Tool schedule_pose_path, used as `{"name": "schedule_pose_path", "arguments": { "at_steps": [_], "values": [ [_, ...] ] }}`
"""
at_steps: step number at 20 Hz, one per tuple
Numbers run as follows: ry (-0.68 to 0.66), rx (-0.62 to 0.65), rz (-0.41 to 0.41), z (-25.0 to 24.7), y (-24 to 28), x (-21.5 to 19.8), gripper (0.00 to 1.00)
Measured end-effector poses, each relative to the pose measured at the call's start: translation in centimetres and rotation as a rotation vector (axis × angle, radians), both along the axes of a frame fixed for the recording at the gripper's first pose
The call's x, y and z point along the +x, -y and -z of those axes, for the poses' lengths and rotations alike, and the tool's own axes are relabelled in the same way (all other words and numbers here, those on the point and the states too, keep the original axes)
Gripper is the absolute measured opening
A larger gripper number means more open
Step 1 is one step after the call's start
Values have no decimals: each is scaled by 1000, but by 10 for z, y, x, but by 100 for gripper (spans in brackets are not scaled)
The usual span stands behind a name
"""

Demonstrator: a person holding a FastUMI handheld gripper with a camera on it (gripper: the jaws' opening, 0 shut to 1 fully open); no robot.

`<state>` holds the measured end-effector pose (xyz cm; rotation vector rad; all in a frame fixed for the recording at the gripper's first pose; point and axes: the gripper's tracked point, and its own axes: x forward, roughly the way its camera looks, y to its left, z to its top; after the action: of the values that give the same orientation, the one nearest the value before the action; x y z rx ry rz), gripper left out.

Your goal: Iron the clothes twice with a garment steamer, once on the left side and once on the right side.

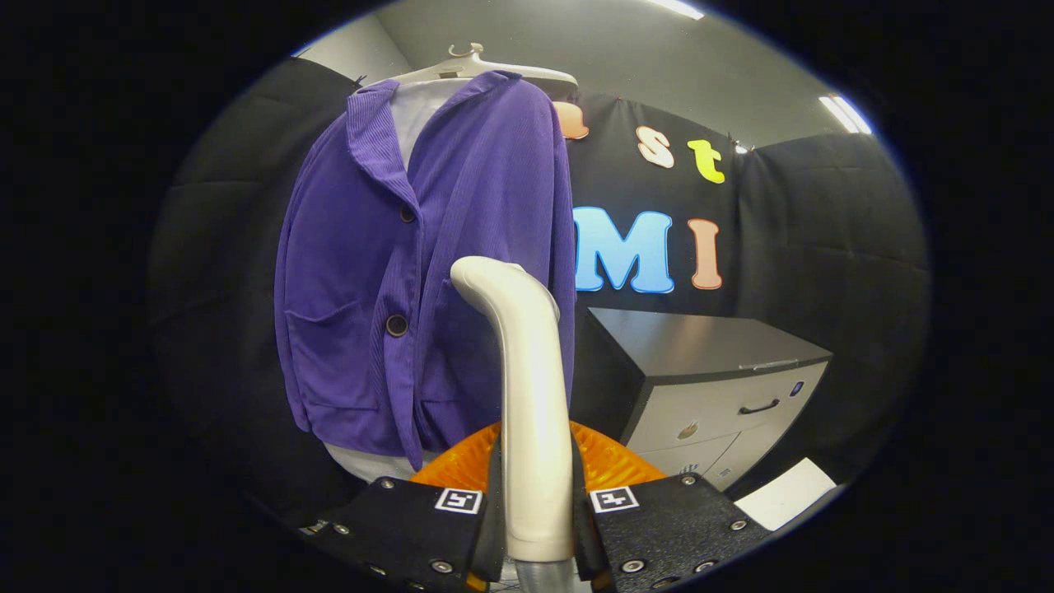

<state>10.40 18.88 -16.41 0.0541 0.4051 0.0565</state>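
A: Steamer handle [531, 387] stands upright in the lower middle of the frame, with the gripper [535, 527] closed on it, a jaw pressing each side. Its curved head sits in front of the purple jacket's [428, 272] right front panel, roughly level with the lower button.

B: And where does the garment hang?

A: It hangs in the upper left of the frame, on a pale hanger [486, 70], over a white inner layer that shows at the collar and hem. I can't tell whether the head touches the cloth or sits just short of it.

B: What could go wrong from here?

A: As I judge it, the handle could twist in the jaws, since they hold a smooth round shaft low down. The jacket also hangs free, so a push could swing it away and the pass would miss. The orange base [609, 465] lies just beyond the fingers, and the grey cabinet [708, 371] stands at right of centre, near enough to catch a wide sweep.
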Motion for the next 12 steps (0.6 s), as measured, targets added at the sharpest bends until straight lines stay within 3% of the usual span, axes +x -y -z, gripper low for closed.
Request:
{"name": "schedule_pose_path", "arguments": {
  "at_steps": [12],
  "values": [
    [-125,-15,-68,78,-4,-42,33]
  ]
}}
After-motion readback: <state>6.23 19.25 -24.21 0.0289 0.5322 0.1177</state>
